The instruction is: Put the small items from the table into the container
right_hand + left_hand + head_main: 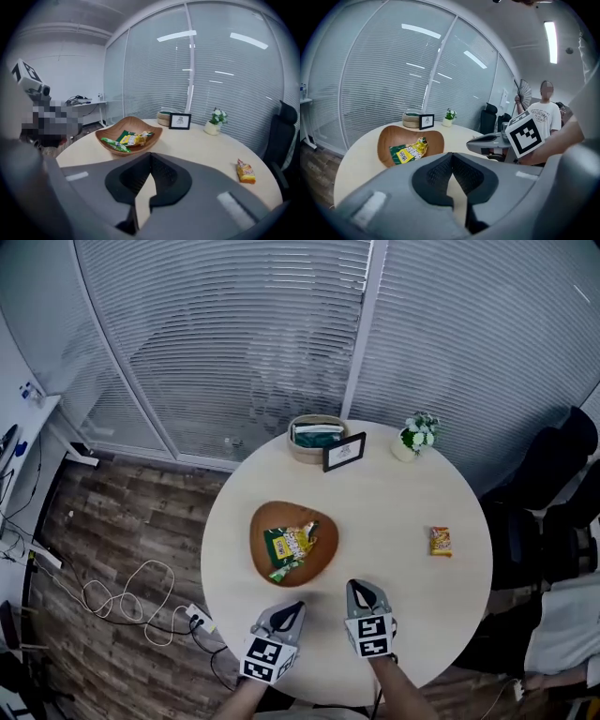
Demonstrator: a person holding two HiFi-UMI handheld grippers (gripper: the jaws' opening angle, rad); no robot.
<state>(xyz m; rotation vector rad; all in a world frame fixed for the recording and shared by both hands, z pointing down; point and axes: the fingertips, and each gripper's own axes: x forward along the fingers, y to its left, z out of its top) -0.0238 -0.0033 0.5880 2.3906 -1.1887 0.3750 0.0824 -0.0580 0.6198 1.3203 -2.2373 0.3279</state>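
Both tools hang over the 6 o'clock edge of the round pale wooden surface, and both are empty. The left tool has its jaws closed pad to pad with nothing between them, and the right tool is in the same condition. The container, a shallow brown wooden bowl, sits at about 9 o'clock from the middle of the surface and holds green and yellow snack packets. One item is outstanding: a small orange-yellow snack packet lying flat at 3 o'clock, well apart from the bowl and with nothing beside it. At 12 o'clock stand a round woven basket, a black-framed picture and a small white pot of flowers; I judge these to be furnishings, not items for collection. Recommendation: take the packet with my right tool, the nearer one. Open the jaws wide before reaching, come in low from 6 o'clock and set the pads across the packet's narrow width. A flat, glossy packet is likely to slide if nudged, so close firmly. Then lift clear, carry toward 9 o'clock, and release only above the bowl's hollow. Keep the left tool back at its edge so the two paths do not cross.
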